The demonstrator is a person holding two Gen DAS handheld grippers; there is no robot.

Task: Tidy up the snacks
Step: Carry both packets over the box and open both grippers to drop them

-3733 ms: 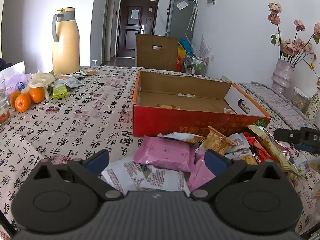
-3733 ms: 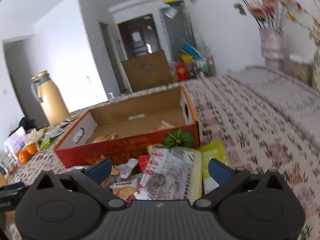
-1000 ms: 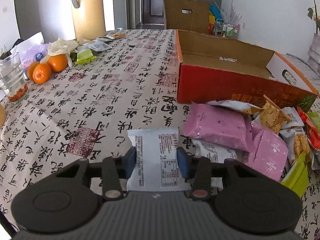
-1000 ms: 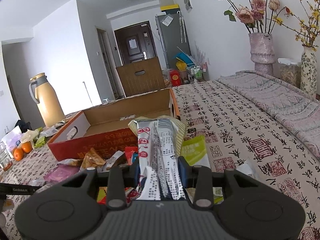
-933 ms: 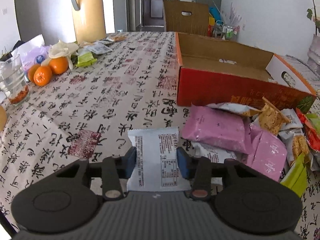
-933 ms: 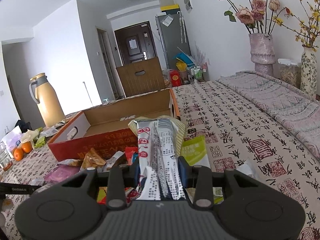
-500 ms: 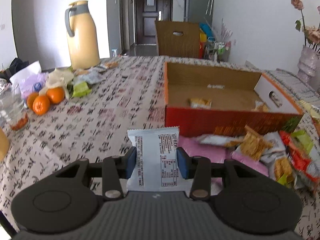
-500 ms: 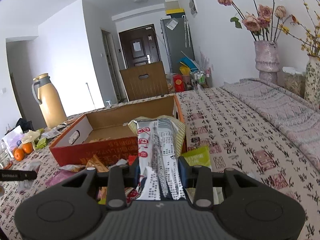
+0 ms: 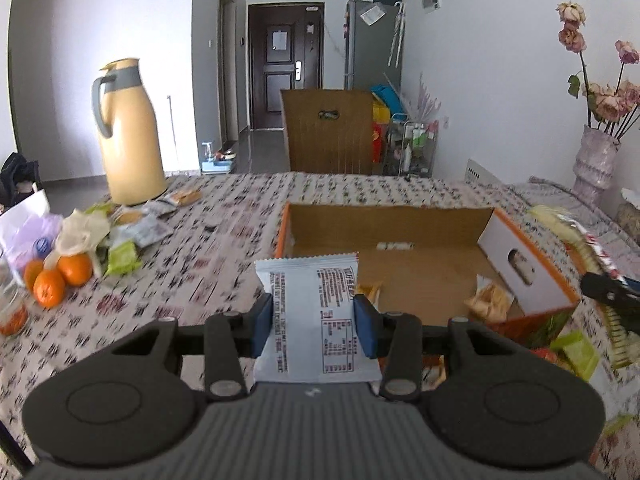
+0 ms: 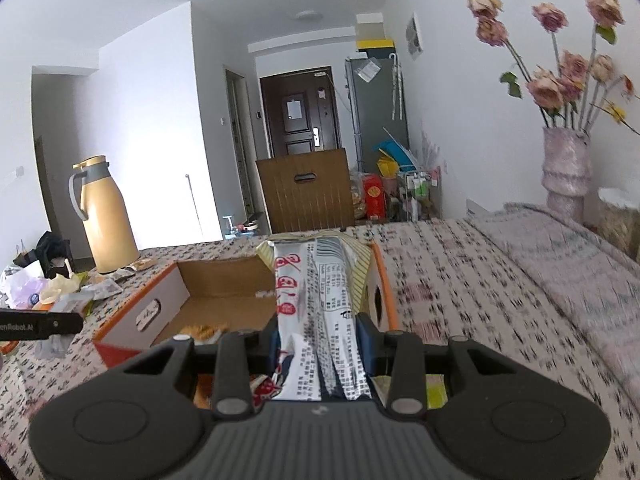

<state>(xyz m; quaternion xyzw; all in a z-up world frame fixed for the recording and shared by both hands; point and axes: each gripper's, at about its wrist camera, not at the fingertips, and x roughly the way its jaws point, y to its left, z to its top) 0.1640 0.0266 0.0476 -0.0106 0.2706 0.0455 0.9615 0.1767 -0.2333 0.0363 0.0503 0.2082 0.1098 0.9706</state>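
Both grippers are now higher than a second ago, above the open cardboard box [image 9: 400, 236] — left gripper [image 9: 314, 322] is clamping the white snack packet [image 9: 316, 312], right gripper [image 10: 320, 340] is squeezing the long striped snack bag [image 10: 316, 300]. Loose snacks are lying beside the box.
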